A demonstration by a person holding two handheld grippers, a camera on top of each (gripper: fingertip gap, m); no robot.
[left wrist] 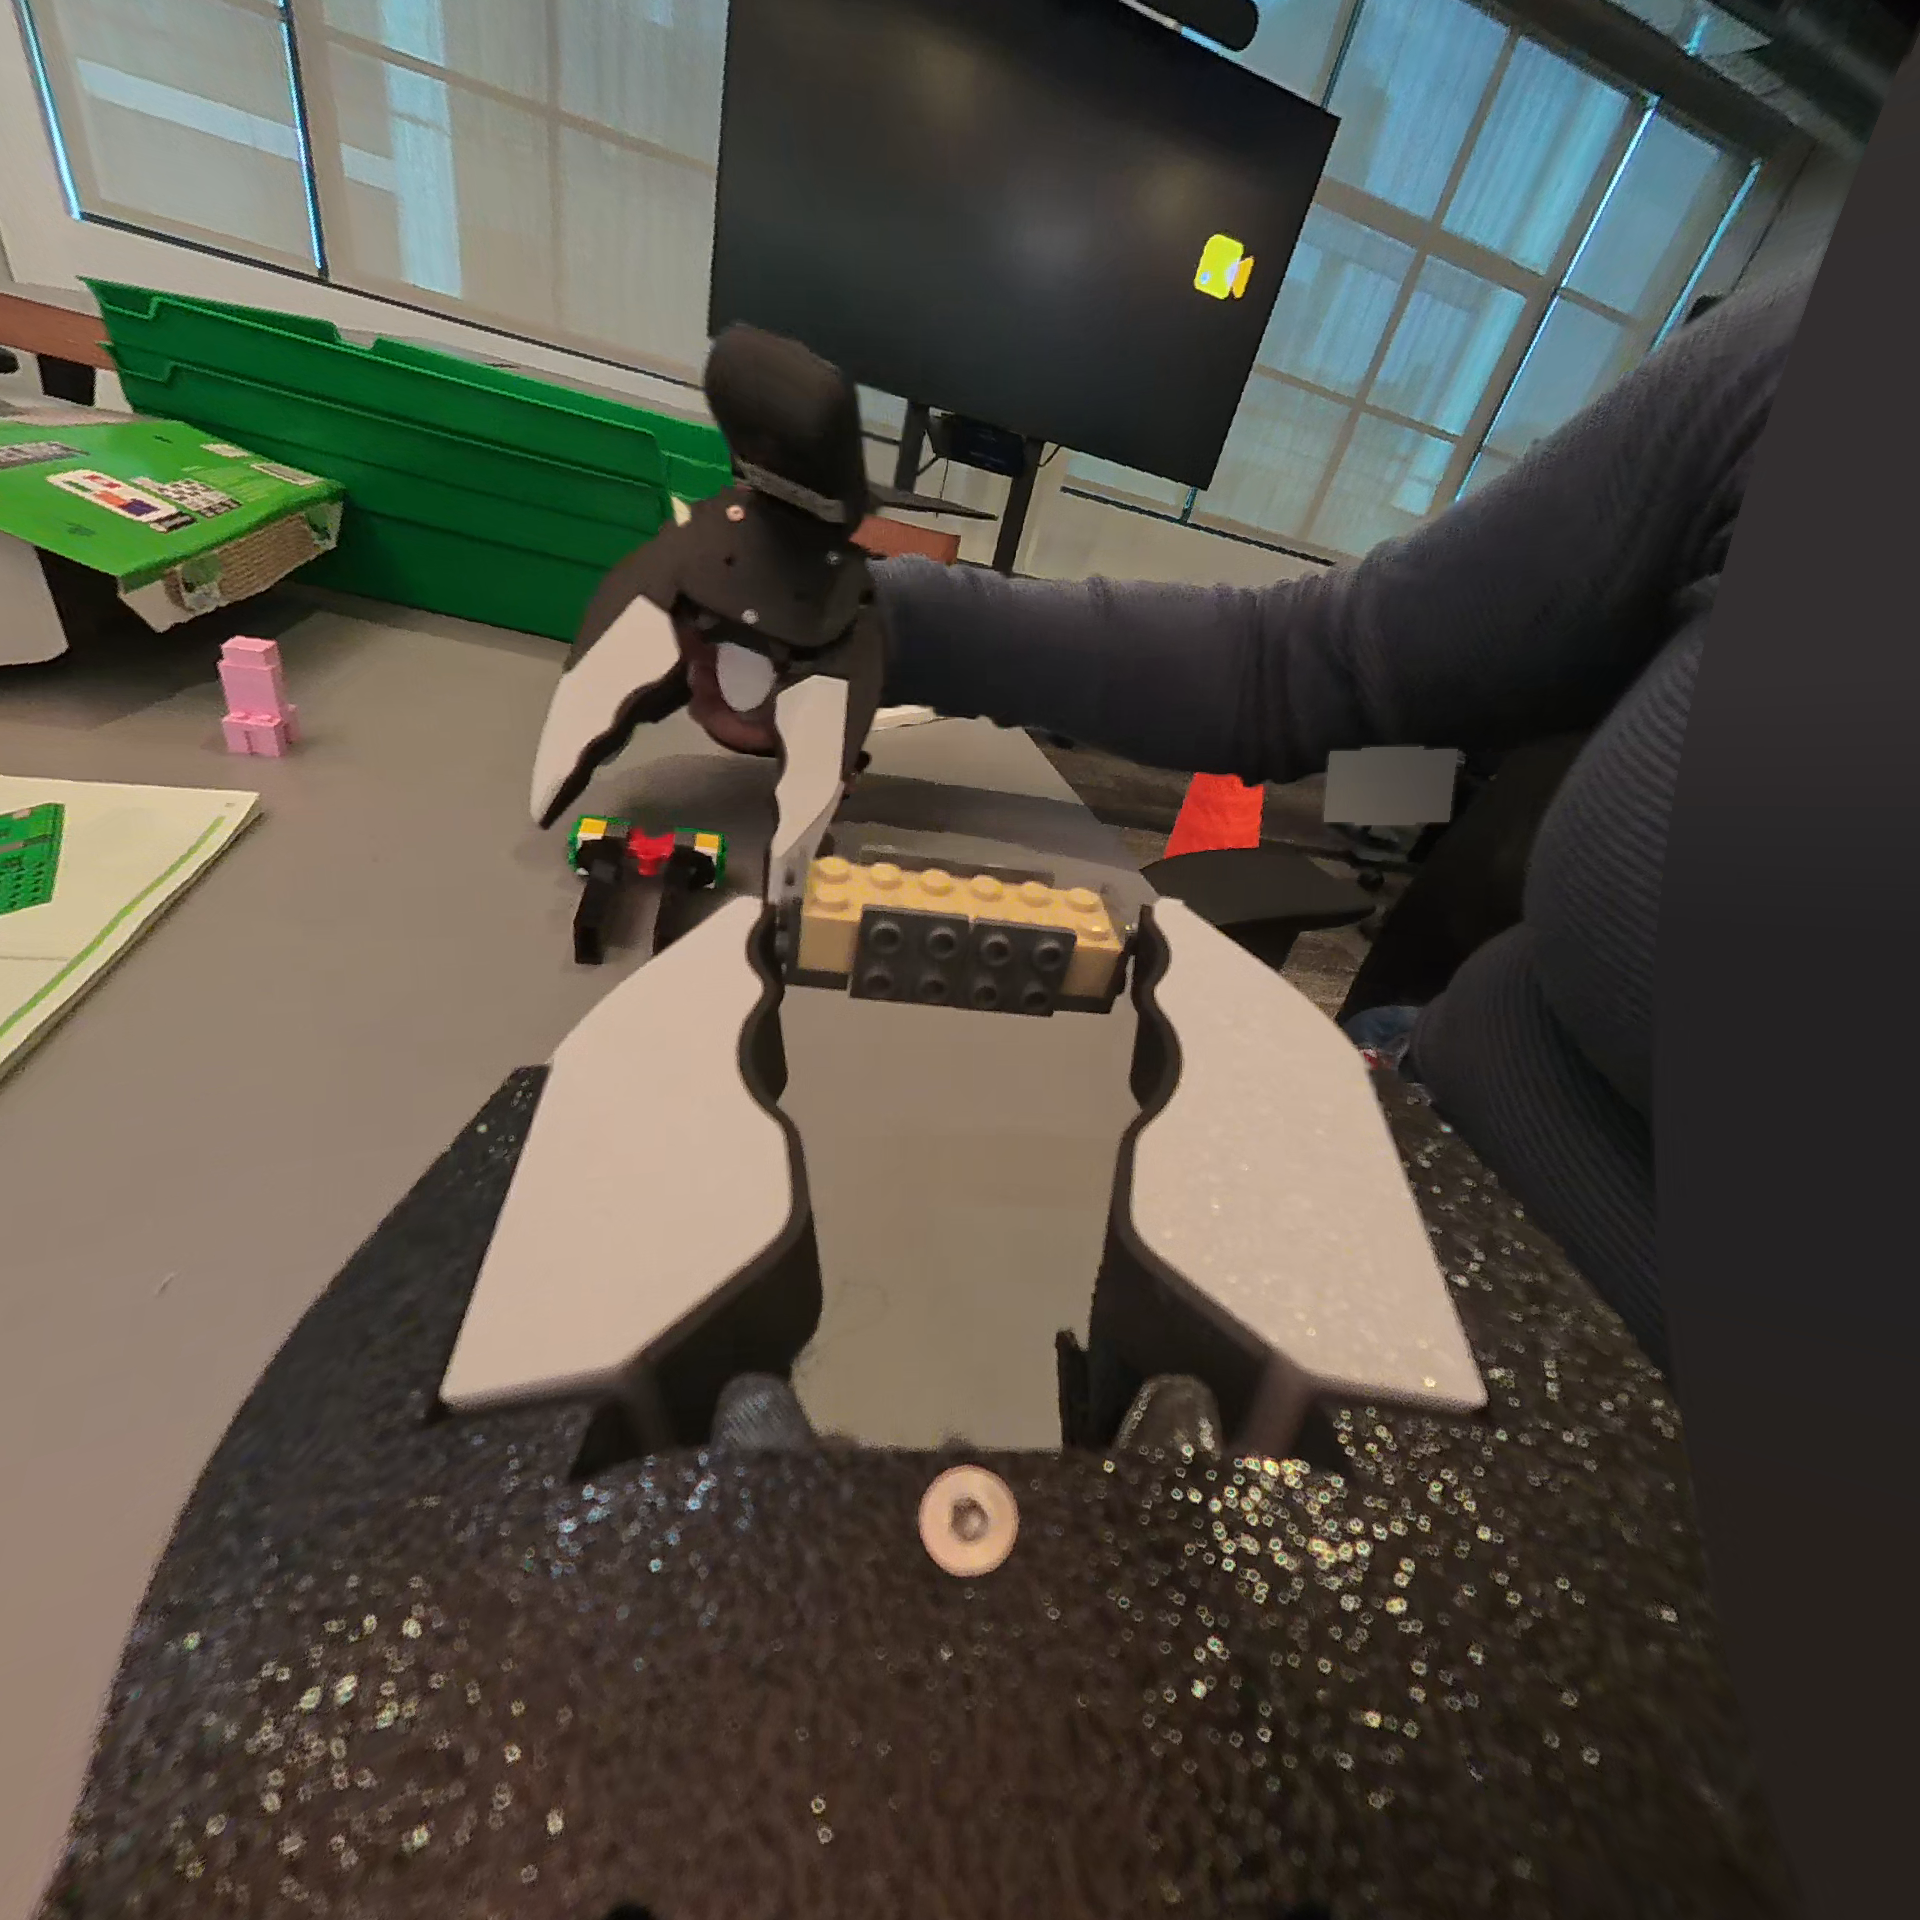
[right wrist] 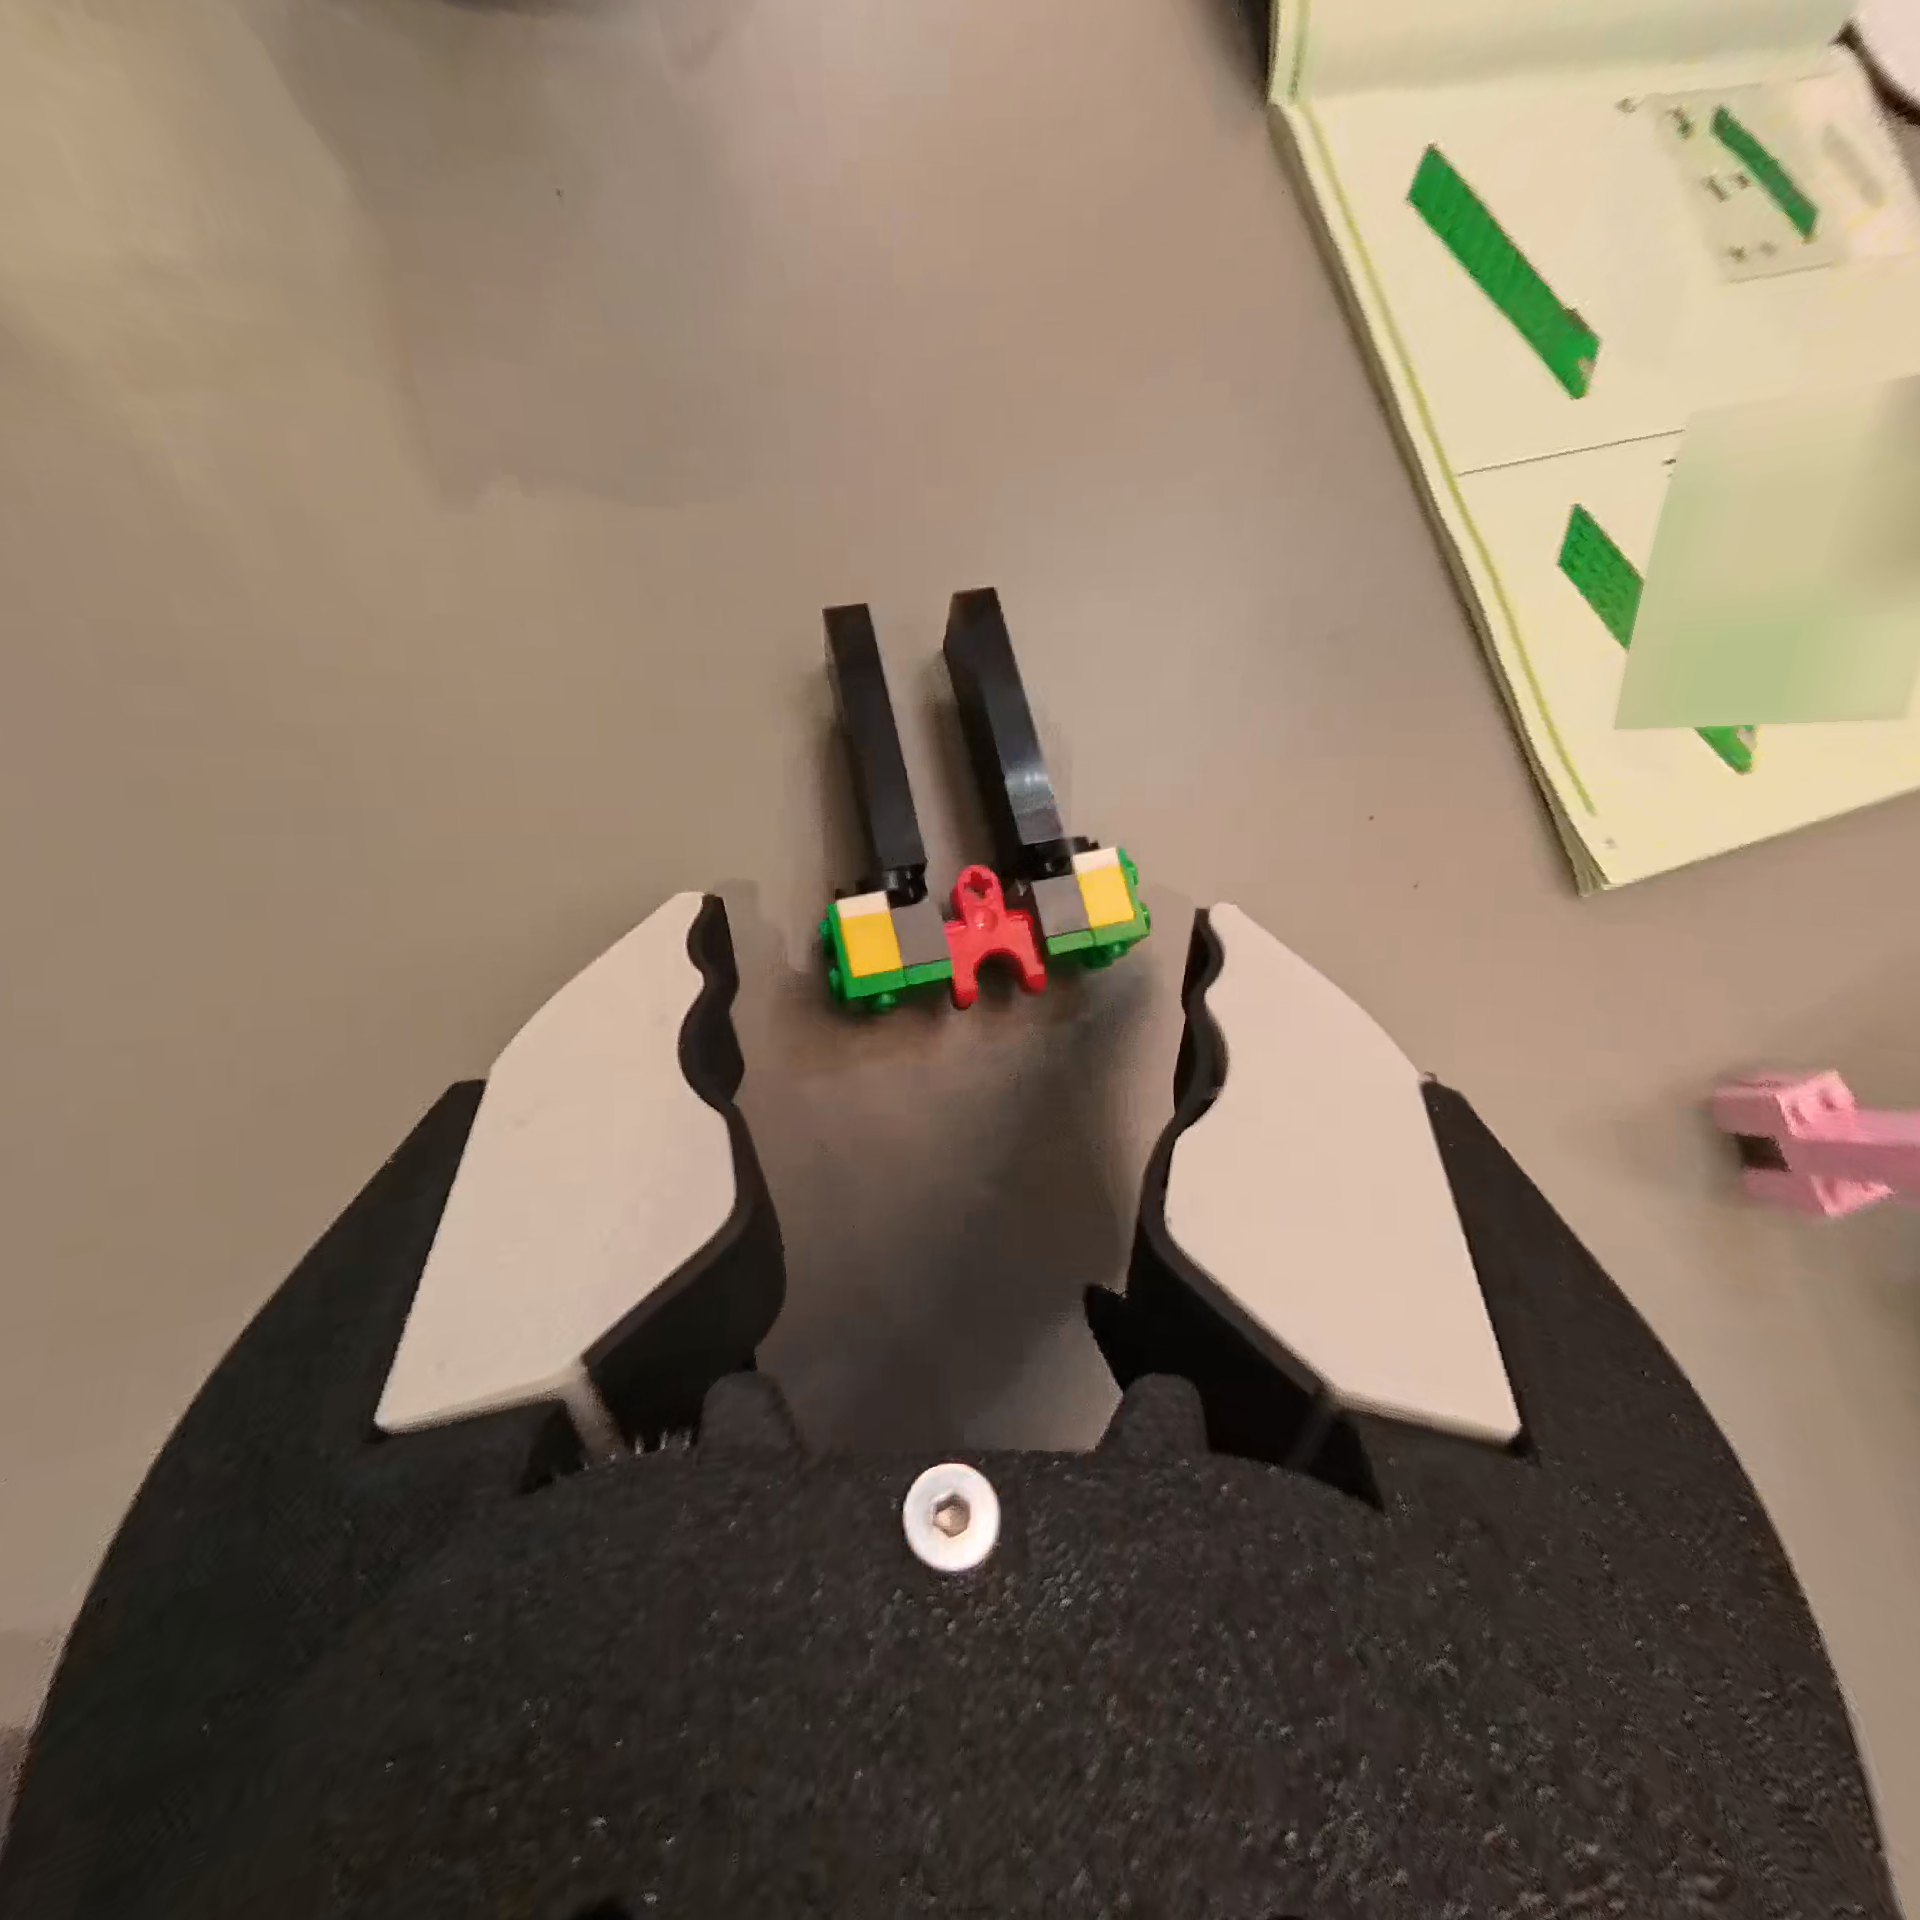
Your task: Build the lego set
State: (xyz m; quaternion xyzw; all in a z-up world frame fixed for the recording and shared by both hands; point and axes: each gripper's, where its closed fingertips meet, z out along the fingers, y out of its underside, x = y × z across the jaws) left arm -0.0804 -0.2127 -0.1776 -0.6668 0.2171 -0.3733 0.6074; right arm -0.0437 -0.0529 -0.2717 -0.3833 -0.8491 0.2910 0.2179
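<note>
The left gripper clamps the tan-and-grey block aloft; the right gripper, jaws spread and empty, hovers over the black-legged assembly on the table, probably to grasp it next for joining.

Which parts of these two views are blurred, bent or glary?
Left wrist view: window frames bow from the wide lens; the tan and grey brick block is sharp. Right wrist view: the pink piece is smeared; the two-legged assembly stays crisp; no strong glare.
</note>
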